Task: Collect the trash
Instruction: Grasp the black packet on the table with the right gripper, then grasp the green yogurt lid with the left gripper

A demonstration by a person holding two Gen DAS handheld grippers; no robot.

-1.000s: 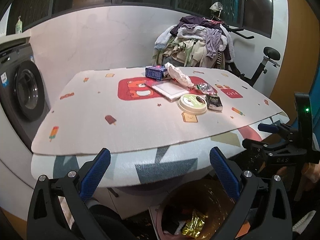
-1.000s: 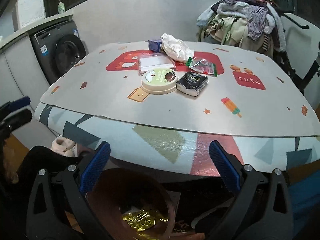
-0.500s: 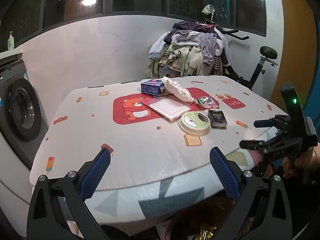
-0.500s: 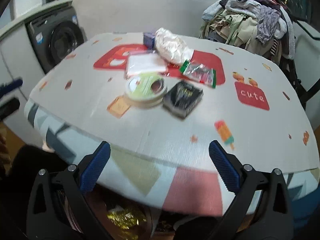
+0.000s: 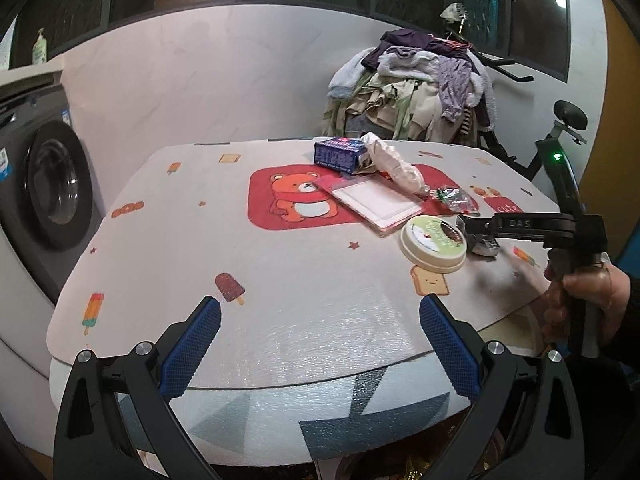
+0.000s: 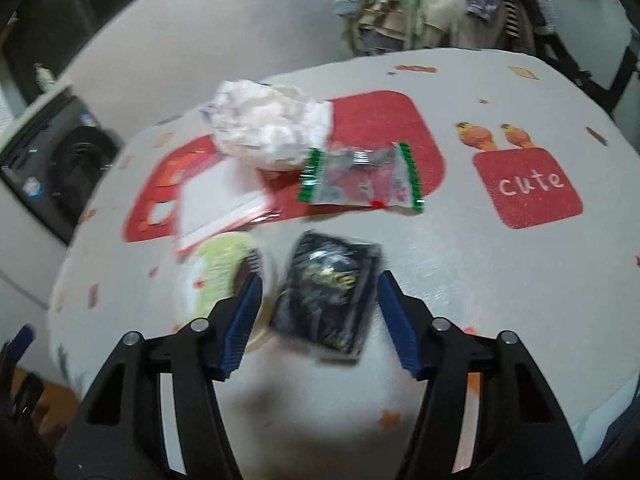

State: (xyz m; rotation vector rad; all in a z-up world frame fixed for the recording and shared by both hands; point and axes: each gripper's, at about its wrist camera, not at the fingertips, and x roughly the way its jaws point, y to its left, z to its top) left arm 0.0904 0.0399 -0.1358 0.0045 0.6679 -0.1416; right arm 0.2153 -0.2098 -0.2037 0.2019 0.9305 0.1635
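While the right gripper (image 6: 318, 312) is closing, a black packet (image 6: 326, 300) is seen lying on the table (image 6: 460, 280) between its blue pads, not yet pressed. Beside the packet a round lid (image 5: 434, 243) is found. The left gripper (image 5: 320, 344) is held wide open and empty over the table's near edge.

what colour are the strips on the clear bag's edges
Green, on the clear bag; clearest in the right wrist view.
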